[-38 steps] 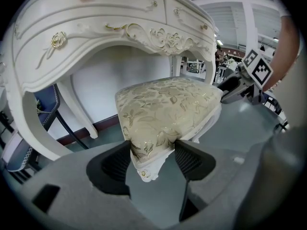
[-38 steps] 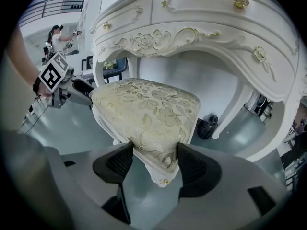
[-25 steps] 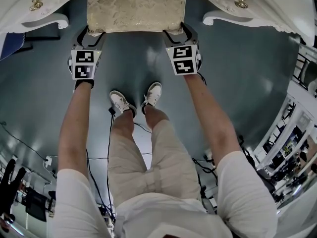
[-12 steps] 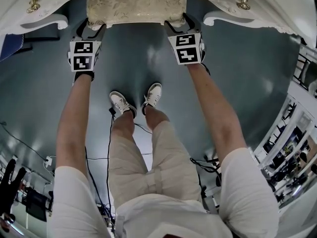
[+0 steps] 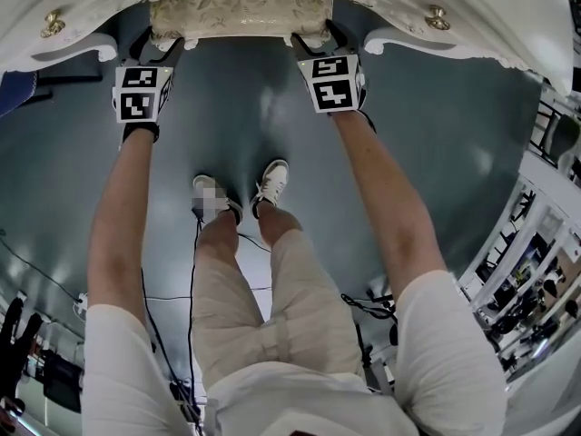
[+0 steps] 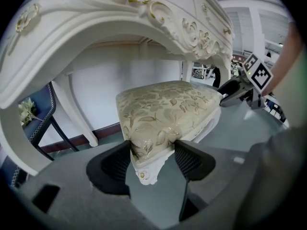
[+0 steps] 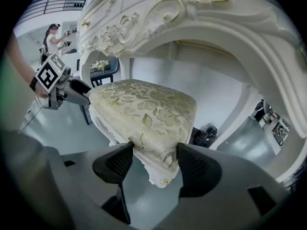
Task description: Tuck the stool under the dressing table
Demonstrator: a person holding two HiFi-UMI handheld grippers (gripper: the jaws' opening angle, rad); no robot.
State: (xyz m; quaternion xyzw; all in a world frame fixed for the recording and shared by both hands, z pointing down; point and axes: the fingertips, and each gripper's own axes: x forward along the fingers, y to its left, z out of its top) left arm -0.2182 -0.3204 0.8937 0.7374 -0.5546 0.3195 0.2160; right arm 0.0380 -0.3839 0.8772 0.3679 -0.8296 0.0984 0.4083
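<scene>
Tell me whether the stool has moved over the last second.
Yes. The stool has slid farther under the dressing table: less of its cushion shows beyond the table's front edge.

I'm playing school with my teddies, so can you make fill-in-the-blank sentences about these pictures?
The left gripper and right gripper each clamp one ___ of the cream floral cushioned stool.
The stool sits partly ___ the white carved dressing table.
The person's shoe is coloured ___.
Missing words: corner; under; white.
</scene>
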